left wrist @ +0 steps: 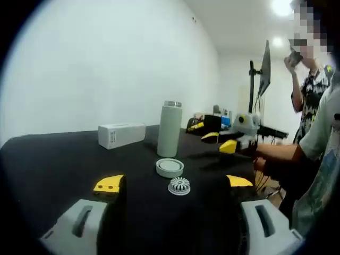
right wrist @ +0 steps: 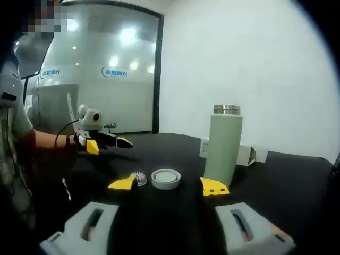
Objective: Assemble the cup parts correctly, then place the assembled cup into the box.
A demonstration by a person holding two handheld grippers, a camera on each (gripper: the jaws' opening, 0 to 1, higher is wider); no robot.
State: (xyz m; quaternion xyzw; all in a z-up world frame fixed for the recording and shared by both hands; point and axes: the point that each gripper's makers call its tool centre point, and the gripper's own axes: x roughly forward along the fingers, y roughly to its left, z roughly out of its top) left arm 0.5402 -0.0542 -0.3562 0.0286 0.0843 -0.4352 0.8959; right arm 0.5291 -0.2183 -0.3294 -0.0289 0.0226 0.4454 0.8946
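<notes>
Your left gripper hangs wide open above the near edge of the black counter, holding nothing. Your right gripper is likewise spread wide and empty. The pale green cup body stands upright mid-counter. Its round lid lies just in front of it, with the ribbed strainer just beside the lid, nearer you. The white box lies left of the cup body, apart from it.

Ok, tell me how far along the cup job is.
Nothing is assembled yet. The cup body stands open-topped on the black table, with the lid and strainer lying loose beside it. Both grippers, left and right, are open and empty. Assembly and boxing in the white box remain.
</notes>
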